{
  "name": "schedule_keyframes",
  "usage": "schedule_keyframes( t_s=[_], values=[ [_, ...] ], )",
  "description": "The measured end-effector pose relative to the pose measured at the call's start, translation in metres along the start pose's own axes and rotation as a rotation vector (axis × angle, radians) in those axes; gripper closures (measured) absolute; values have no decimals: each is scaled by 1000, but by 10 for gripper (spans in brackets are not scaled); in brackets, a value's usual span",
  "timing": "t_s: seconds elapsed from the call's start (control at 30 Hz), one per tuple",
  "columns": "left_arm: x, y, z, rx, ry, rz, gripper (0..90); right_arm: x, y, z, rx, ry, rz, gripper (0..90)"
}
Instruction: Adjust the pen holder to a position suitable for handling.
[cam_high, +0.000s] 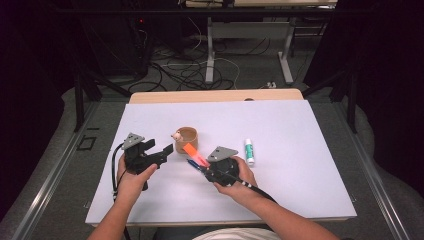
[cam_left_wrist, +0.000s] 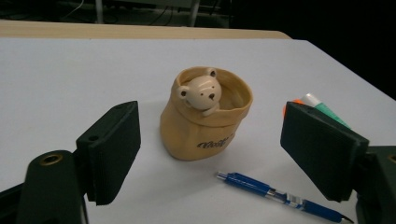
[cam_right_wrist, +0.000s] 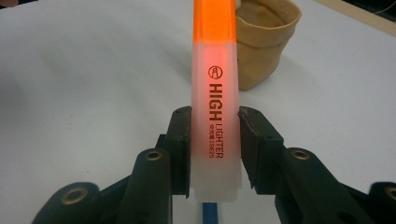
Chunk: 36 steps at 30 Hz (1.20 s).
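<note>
My right tool clamps the orange translucent highlighter above the surface, near the tan bear-faced pouch; left tool open, empty; pouch may tip if the tip clips its rim.

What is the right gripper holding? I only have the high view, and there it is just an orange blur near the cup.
Observer: The right gripper is shut on an orange highlighter, jaws clamped on its pale lower body.
Operator: Is the left gripper on the cup?
Observer: No. The left gripper is open, its jaws either side of the tan bear cup without touching it.
Operator: What is the blue streak?
Observer: A blue pen lying flat on the table in front of the cup.
</note>
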<state>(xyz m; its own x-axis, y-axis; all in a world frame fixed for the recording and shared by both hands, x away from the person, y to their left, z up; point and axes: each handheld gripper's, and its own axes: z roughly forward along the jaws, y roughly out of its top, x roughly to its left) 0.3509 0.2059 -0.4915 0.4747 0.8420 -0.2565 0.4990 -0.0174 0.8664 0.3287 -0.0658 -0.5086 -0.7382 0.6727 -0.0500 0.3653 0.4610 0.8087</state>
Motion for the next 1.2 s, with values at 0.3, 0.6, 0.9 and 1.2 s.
schedule_keyframes(
  t_s=[0.3,0.6,0.9,1.2],
  values=[
    [-7,4,-2,-11,-60,-67,249,-5,1,-7,-42,-23,6,662],
    [-15,5,0,34,-133,-157,310,-1,1,-10,-58,-21,-15,662],
    [-16,-1,4,53,-253,-314,404,1,2,-11,-83,-18,-19,662],
    [-16,-5,11,78,-321,-392,468,8,0,-9,-77,9,-25,662]
  ],
)
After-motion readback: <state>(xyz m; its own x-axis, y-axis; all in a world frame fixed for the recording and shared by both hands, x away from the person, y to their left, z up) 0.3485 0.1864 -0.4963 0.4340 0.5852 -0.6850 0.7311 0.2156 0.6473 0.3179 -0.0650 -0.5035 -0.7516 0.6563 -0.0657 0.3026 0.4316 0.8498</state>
